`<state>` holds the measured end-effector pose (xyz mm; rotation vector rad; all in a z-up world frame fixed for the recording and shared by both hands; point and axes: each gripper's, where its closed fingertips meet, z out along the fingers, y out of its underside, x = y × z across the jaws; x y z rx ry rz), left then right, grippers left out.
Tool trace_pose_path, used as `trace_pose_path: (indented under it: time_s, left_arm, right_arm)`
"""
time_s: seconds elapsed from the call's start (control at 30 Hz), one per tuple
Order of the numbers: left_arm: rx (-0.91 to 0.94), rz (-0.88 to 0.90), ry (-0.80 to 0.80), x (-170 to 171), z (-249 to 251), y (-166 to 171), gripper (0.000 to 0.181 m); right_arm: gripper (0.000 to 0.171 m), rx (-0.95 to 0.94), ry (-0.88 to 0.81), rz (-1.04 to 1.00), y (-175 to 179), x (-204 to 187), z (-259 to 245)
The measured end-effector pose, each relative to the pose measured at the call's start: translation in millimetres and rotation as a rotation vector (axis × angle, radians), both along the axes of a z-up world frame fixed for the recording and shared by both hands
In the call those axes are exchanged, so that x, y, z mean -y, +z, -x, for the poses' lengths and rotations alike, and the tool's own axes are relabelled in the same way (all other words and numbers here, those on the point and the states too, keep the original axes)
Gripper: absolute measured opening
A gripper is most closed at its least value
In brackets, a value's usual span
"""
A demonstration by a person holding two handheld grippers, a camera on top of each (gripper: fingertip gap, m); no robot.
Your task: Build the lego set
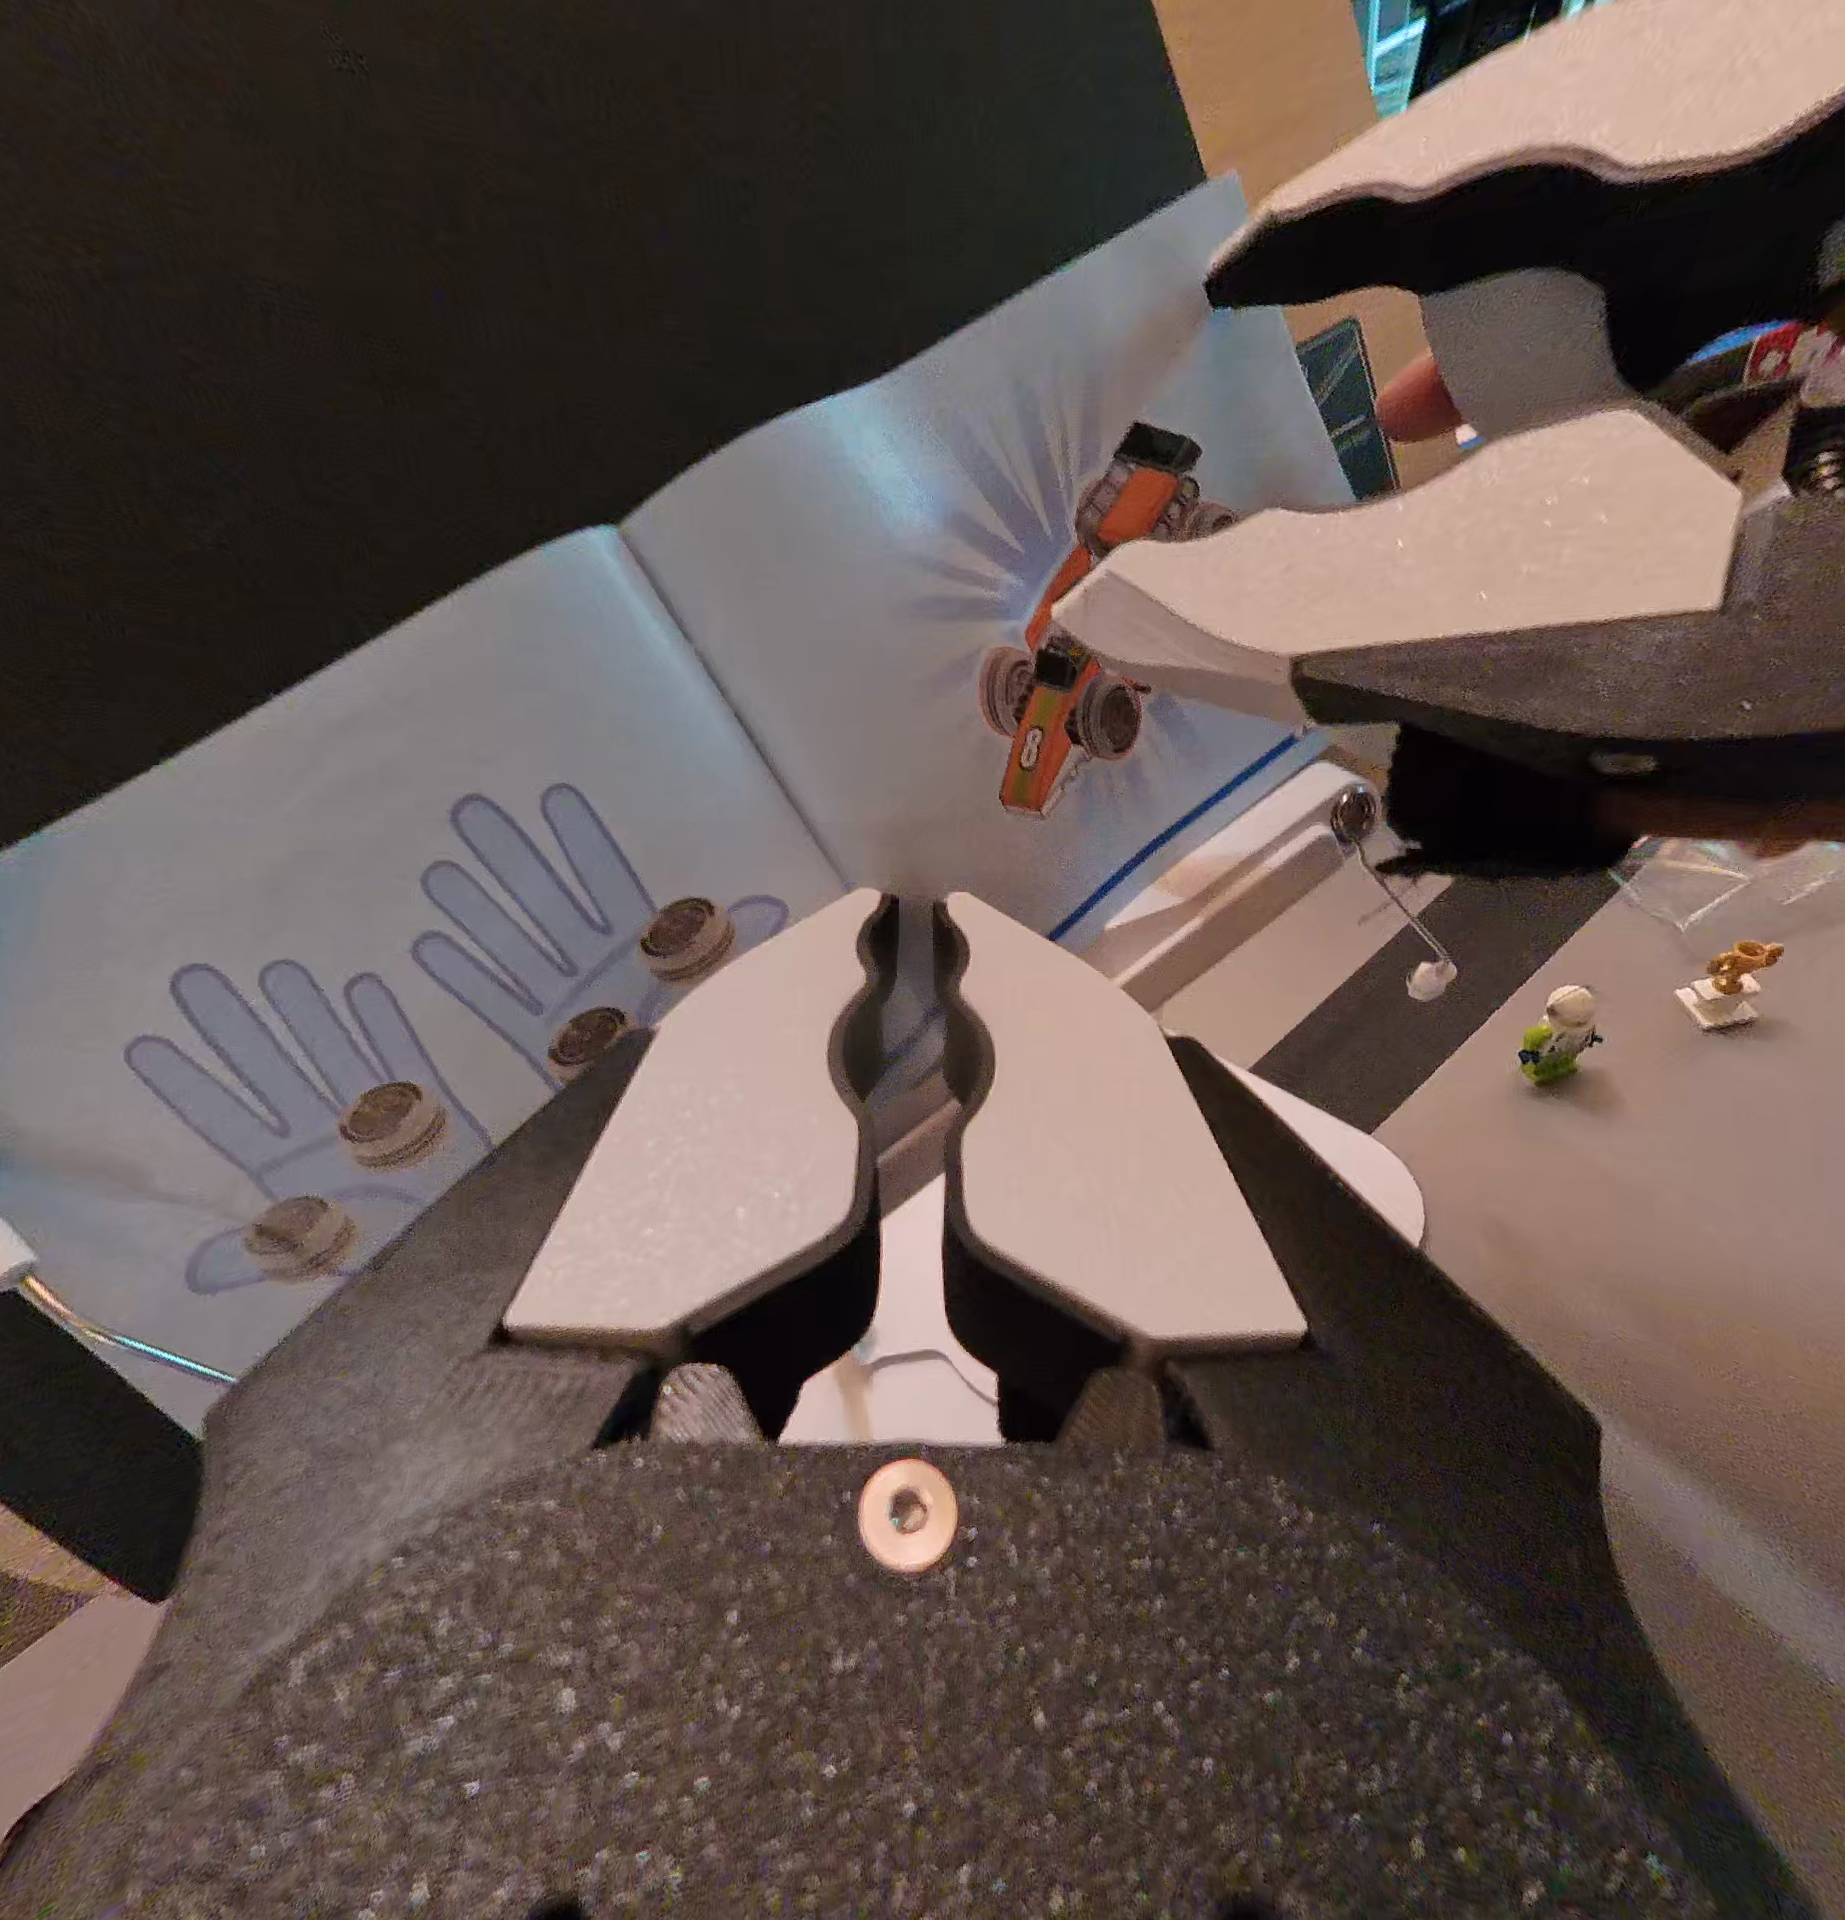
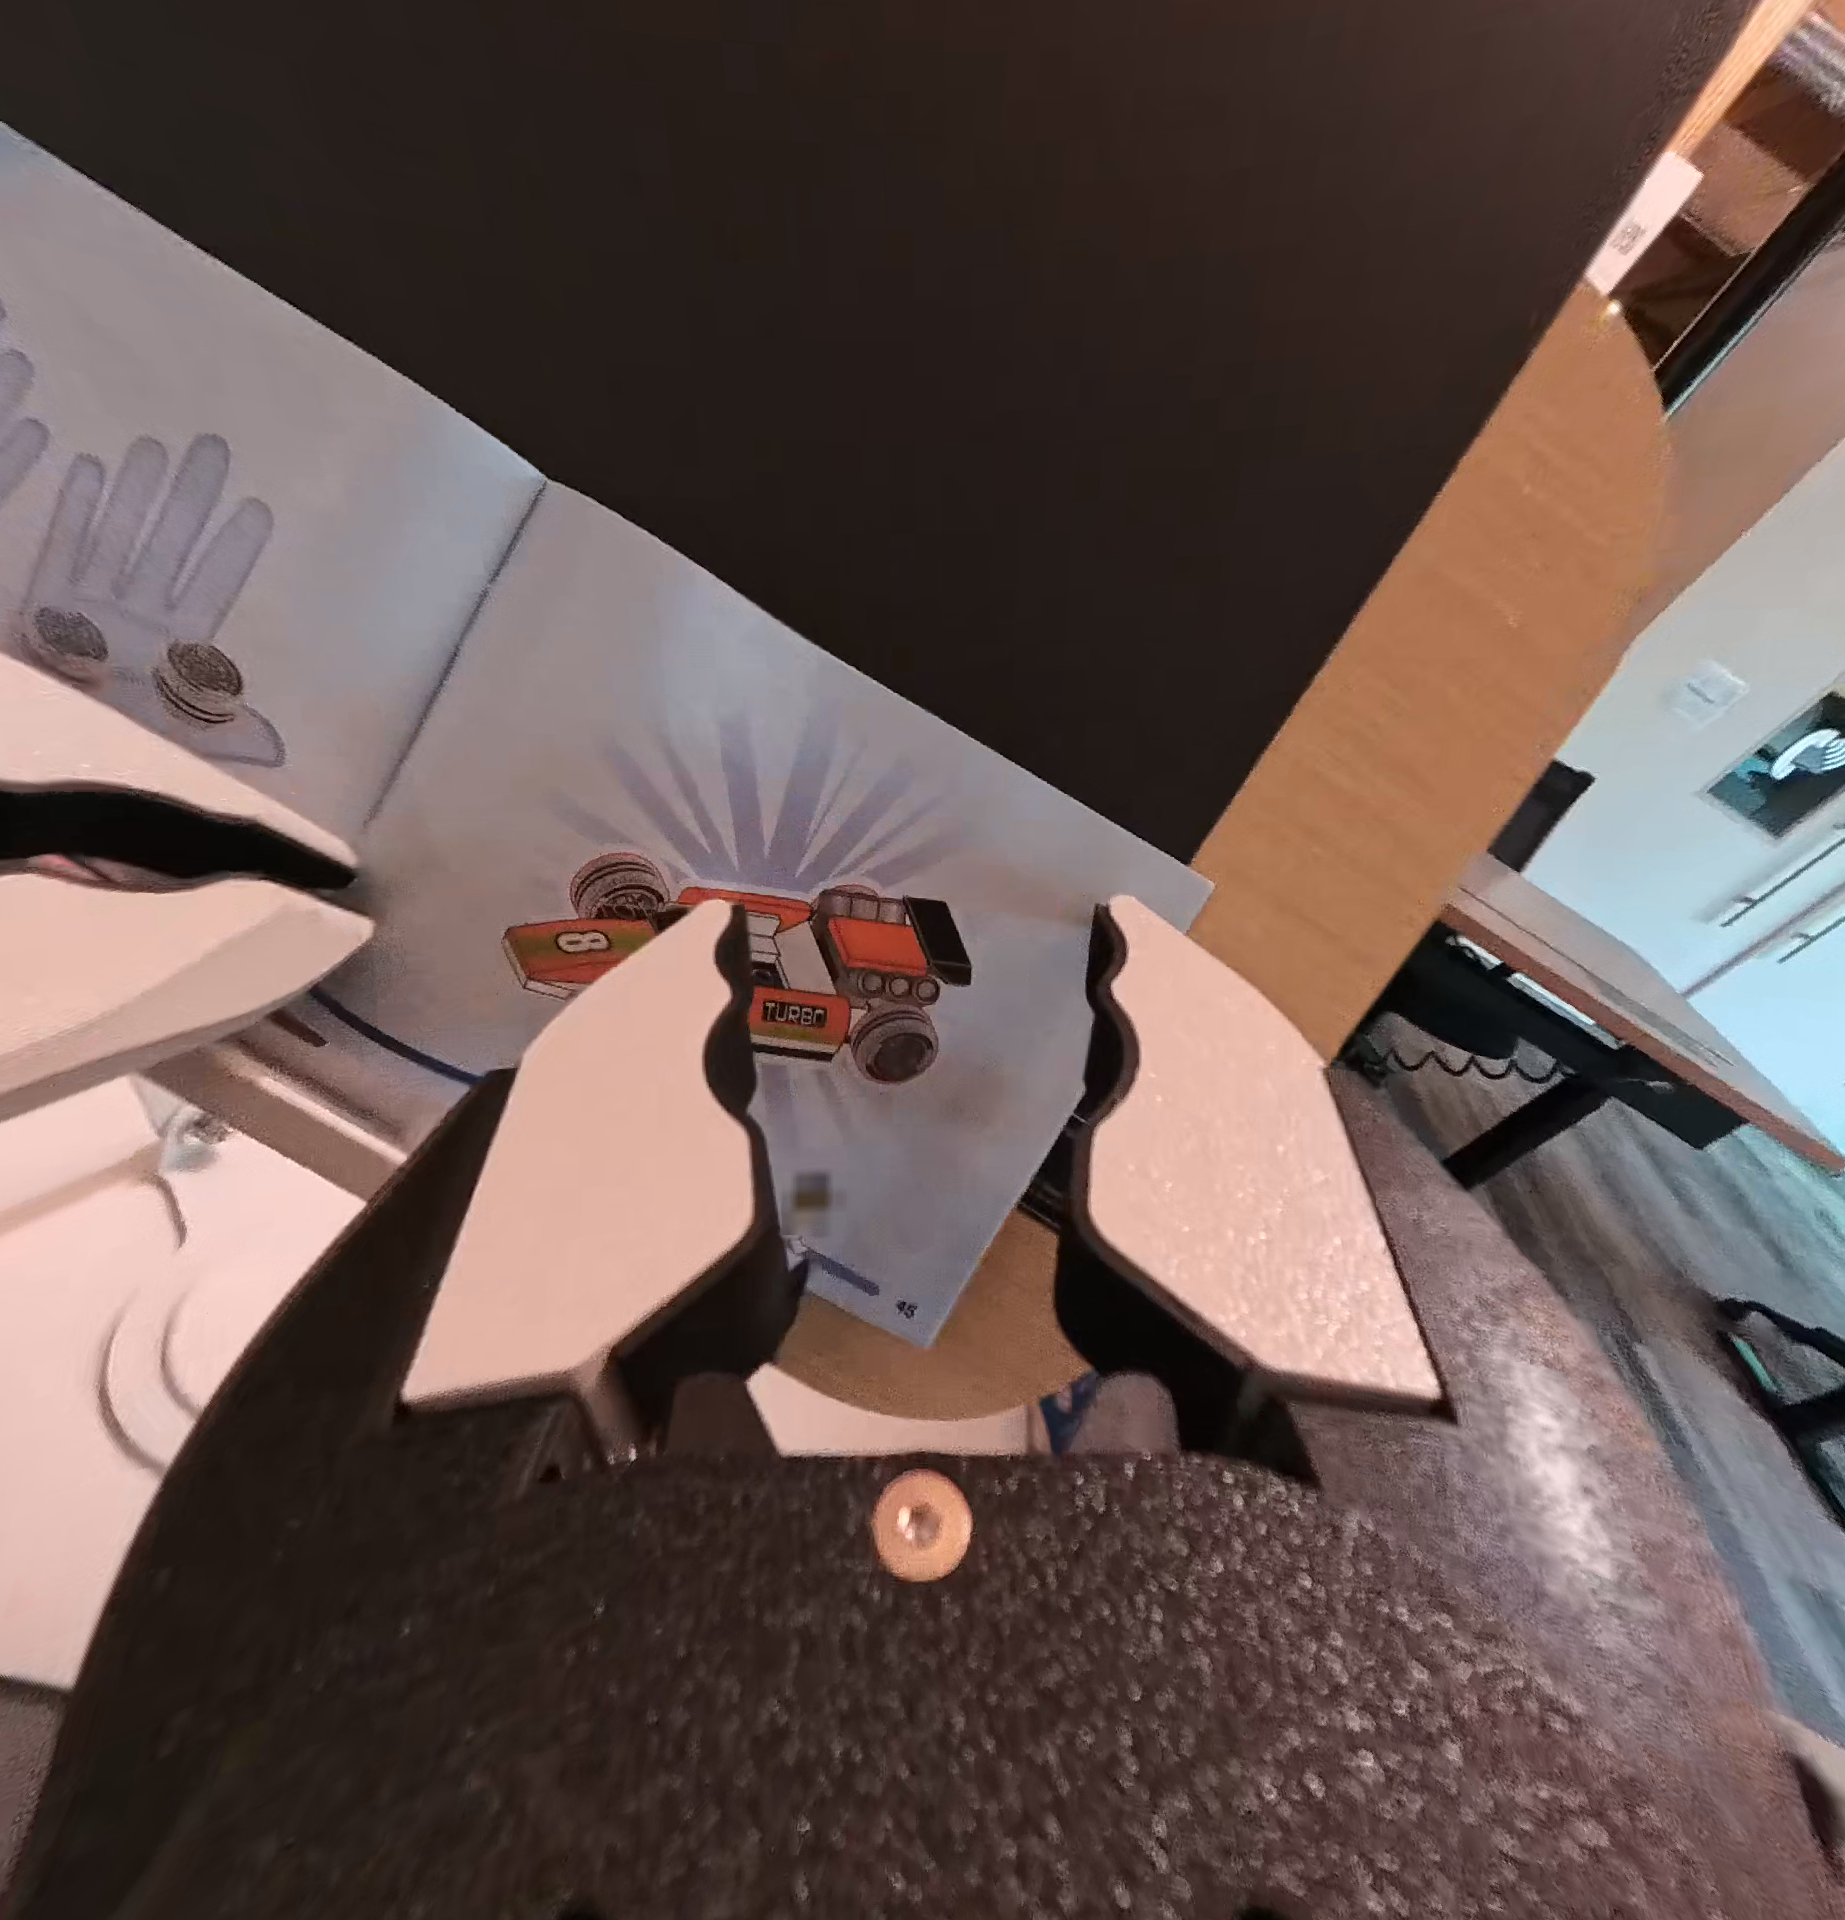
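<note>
An open instruction booklet (image 1: 772,675) stands propped upright; its right page shows a printed orange race car (image 1: 1053,727). My left gripper (image 1: 916,909) is at the booklet's lower edge near the spine. Its fingers stand a narrow slit apart, and I see nothing pressed between the pads. My right gripper (image 2: 918,914) is wide open and empty in front of the right page (image 2: 689,727) and the printed car (image 2: 845,966). It also shows in the left wrist view (image 1: 1136,447), with its lower finger in front of that page. The left gripper shows in the right wrist view (image 2: 352,899).
A green minifigure with a white helmet (image 1: 1562,1034) and a small gold trophy on a white base (image 1: 1728,982) stand on the grey table (image 1: 1676,1247). A white book stand with a wire page clip (image 1: 1401,894) holds the booklet. A clear plastic bag (image 1: 1728,883) lies behind.
</note>
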<state>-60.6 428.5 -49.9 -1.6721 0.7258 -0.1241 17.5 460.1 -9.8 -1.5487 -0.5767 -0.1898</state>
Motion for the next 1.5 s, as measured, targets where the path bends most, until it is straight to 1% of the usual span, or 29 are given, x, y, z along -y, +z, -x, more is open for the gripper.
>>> trace_pose_path:
  time_s: [0.03, 0.07, 0.23, 0.37, 0.43, 0.47, 0.53, 0.57, 0.6, 0.63, 0.73, 0.8, 0.83, 1.07, 1.13, 1.2, 1.23, 1.3, 1.33, 1.4, 1.5]
  left_arm:
    - [-0.006, 0.001, 0.000, 0, 0, -2, 0.006]
    - [-0.004, -0.004, -0.002, -1, 0, -2, 0.005]
    - [0.005, -0.002, -0.003, -1, 0, -2, 0.005]
    - [0.008, 0.000, -0.006, 0, 1, -1, 0.005]
    - [0.011, 0.007, -0.008, 1, 1, -1, 0.006]
    - [0.012, 0.009, -0.008, 1, 1, -1, 0.006]
    - [0.011, 0.007, -0.010, 1, 1, -2, 0.005]
    - [0.009, 0.004, -0.009, 1, 1, -2, 0.005]
    - [0.009, 0.001, -0.009, 1, 1, -2, 0.004]
    - [0.009, -0.001, -0.008, 1, 1, -2, 0.004]
    - [0.009, -0.003, -0.006, 0, 1, -3, 0.004]
    - [0.007, -0.008, -0.006, -1, 2, -3, 0.003]
    - [0.004, -0.012, -0.005, -1, 2, -3, 0.002]
    - [0.006, -0.017, -0.005, -1, 2, -4, 0.001]
    - [0.007, -0.017, -0.007, -1, 2, -4, 0.001]
    - [0.007, -0.018, -0.008, 0, 2, -4, 0.001]
    - [0.007, -0.018, -0.008, 0, 2, -4, 0.000]
    - [0.012, -0.022, -0.010, 1, 2, -4, 0.001]
    - [0.012, -0.026, -0.011, 1, 2, -4, 0.001]
    - [0.013, -0.036, -0.011, 2, 2, -4, 0.000]
    - [0.002, -0.052, -0.010, 1, 2, -5, 0.000]
  right_arm:
    - [0.062, -0.004, -0.004, 0.004, 0, -2, -1]
    - [0.058, -0.018, -0.007, 0.008, 0, -2, -2]
    - [0.028, -0.035, -0.011, -0.018, -3, 1, -2]
    - [0.000, -0.026, 0.007, -0.016, -8, 3, 3]
    - [0.000, -0.017, 0.008, -0.016, -9, 4, 3]
    - [0.005, -0.018, 0.003, -0.019, -7, 5, 2]
    - [0.037, -0.045, 0.004, -0.040, 0, 6, -1]
    - [0.048, -0.065, 0.003, -0.049, 4, 5, -4]
    - [0.058, -0.077, 0.003, -0.049, 7, 4, -6]
    - [0.060, -0.077, 0.011, -0.032, 6, 1, -6]
    - [0.057, -0.037, 0.010, -0.026, 5, -4, -7]
    - [0.055, -0.047, 0.007, -0.017, 5, -5, -8]
    - [0.048, -0.047, 0.005, -0.021, 5, -5, -8]
    - [0.013, -0.061, 0.017, -0.034, 3, -4, -5]
    - [0.000, -0.060, 0.030, -0.030, 2, -3, -3]
    - [0.000, -0.054, 0.032, -0.029, 2, -2, -3]
    - [0.006, -0.060, 0.025, -0.038, 5, -1, -5]
    - [0.038, -0.079, 0.019, -0.076, 15, 0, -8]
    - [0.048, -0.086, 0.012, -0.083, 19, -1, -11]
    - [0.049, -0.084, 0.027, -0.041, 14, -6, -11]
    - [0.046, -0.072, 0.028, -0.035, 12, -10, -11]
